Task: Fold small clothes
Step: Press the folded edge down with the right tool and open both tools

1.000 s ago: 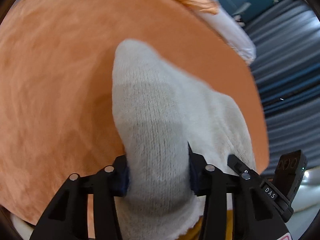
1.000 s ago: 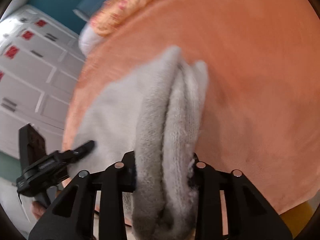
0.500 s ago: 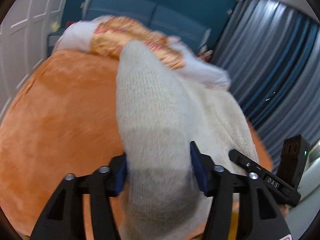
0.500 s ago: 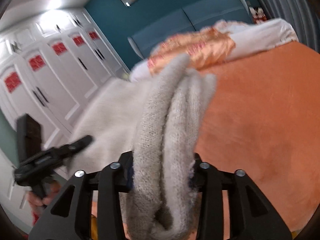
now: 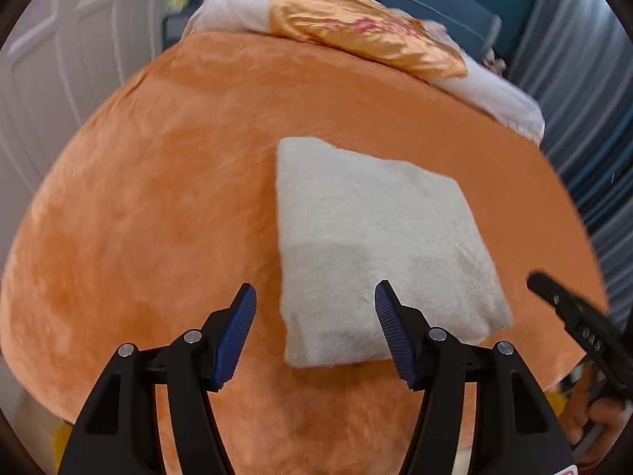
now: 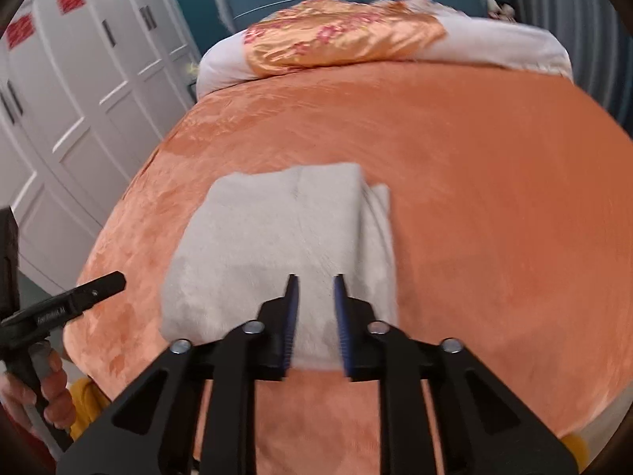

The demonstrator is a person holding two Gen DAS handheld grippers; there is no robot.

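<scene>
A cream knitted garment [image 5: 376, 245] lies folded into a flat rectangle on the orange bedspread [image 5: 158, 198]. It also shows in the right wrist view [image 6: 273, 237], where a narrower layer sticks out along its right side. My left gripper [image 5: 314, 297] is open and empty, above the fold's near left corner. My right gripper [image 6: 314, 283] is open with a narrow gap and empty, above the fold's near edge. Each view shows the other gripper at its side: the right gripper [image 5: 573, 332] and the left gripper [image 6: 67, 304].
A gold and red pillow [image 6: 340, 35] lies on white bedding [image 6: 514, 43] at the head of the bed. White wardrobe doors [image 6: 79, 79] stand to the left, and grey-blue curtains [image 5: 585, 79] hang to the right. The bed's near edge is just below the grippers.
Both grippers held the garment up and carried it forward. Now they have opened and let go, and the garment lies folded on the bed. Both grippers have pulled back.
</scene>
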